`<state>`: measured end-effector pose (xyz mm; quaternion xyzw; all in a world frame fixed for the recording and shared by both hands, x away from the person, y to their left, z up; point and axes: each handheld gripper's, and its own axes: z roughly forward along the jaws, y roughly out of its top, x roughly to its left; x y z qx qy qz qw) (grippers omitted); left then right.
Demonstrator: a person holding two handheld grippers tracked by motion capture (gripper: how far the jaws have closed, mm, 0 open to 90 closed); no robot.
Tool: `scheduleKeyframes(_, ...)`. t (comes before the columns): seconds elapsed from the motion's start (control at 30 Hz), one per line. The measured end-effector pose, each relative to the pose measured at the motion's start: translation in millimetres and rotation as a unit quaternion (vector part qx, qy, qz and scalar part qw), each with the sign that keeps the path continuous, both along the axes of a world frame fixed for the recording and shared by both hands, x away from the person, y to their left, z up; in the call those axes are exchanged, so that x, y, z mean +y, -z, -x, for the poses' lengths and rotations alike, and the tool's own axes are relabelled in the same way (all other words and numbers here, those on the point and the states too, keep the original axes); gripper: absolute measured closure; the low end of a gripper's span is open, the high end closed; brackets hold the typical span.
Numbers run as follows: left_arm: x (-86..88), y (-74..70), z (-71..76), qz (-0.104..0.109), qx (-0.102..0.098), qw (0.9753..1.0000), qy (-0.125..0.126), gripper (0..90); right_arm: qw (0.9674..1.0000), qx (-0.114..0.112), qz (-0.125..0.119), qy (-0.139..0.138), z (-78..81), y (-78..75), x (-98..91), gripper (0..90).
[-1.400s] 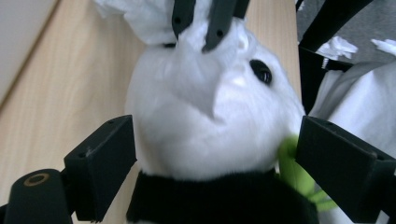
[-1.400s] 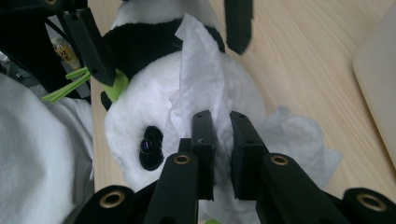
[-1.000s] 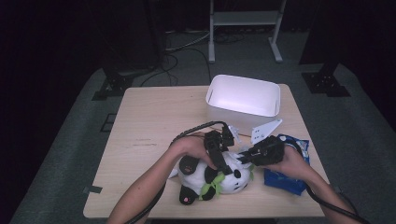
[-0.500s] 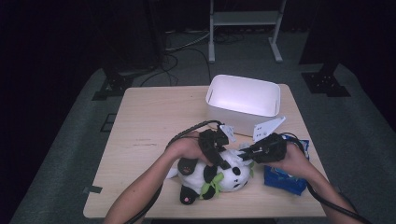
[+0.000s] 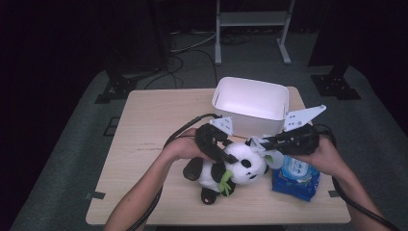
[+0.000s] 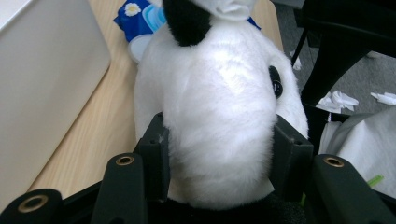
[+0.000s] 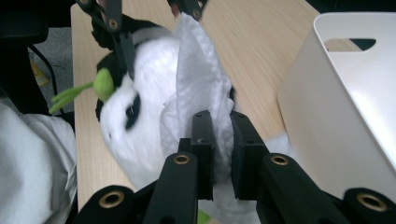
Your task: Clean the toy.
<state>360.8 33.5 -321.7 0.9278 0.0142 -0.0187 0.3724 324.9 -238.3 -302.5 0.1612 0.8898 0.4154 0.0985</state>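
High view, toy: a black-and-white plush panda toy (image 5: 231,168) lies on the pale wooden worktop (image 5: 154,125), just in front of the white rectangular plastic bin (image 5: 251,103), with a blue pack of wet wipes (image 5: 296,175) beside it
High view, hands: the left gripper (image 5: 222,155) sits on the panda's back near the head; the right gripper (image 5: 257,143) comes in by its ear
Left gripper view: the jaws have just been closing and the fingers (image 6: 156,156) now squeeze the panda's white body from both sides; the wipes pack lies beyond, the bin at left
Right gripper view: the fingers (image 7: 203,140) are clamped on a crumpled white tissue wipe (image 7: 201,81) draped over the panda's head
Done, as I judge: a wipe is out of the pack, the toy is pinned
Left, as I judge: the wiping itself looks barely begun; the bin is empty, so the toy or the used wipe may yet go into it
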Motion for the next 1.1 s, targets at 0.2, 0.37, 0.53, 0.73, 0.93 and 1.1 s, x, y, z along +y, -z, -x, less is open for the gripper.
scheduleKeyframes(0.2, 16.2, 10.5, -2.1, 0.006, 0.01, 0.9998, -0.013, 48.7, 0.9995, 0.023, 0.02, -0.003, -6.2, 15.2, 7.7, 80.5)
scheduleKeyframes(0.37, 25.0, 14.4, -1.8, 0.008, 0.018, 0.9996, -0.018, 48.0, 0.999, 0.035, 0.022, -0.016, -13.4, 28.3, 24.5, 80.3)
scheduleKeyframes(0.53, 30.9, 14.2, -1.0, 0.012, 0.025, 0.9994, -0.02, 43.2, 0.9986, 0.048, -0.002, -0.022, -16.4, 27.8, 29.7, 80.5)
scheduleKeyframes(0.73, 29.9, 10.9, -1.1, -0.001, 0.031, 0.9991, -0.029, 22.0, 0.9986, 0.042, -0.007, -0.031, -14.2, 24.6, 35.3, 80.7)
scheduleKeyframes(0.93, 26.9, 7.2, -0.5, -0.017, 0.036, 0.999, -0.023, 6.8, 0.9984, 0.019, -0.001, -0.054, -8.9, 13.9, 53.3, 80.7)
scheduleKeyframes(1.1, 24.9, 4.0, 1.9, -0.039, 0.024, 0.9989, 0.0, 4.5, 0.9976, 0.013, 0.0, -0.069, -4.8, 7.9, 65.2, 80.6)
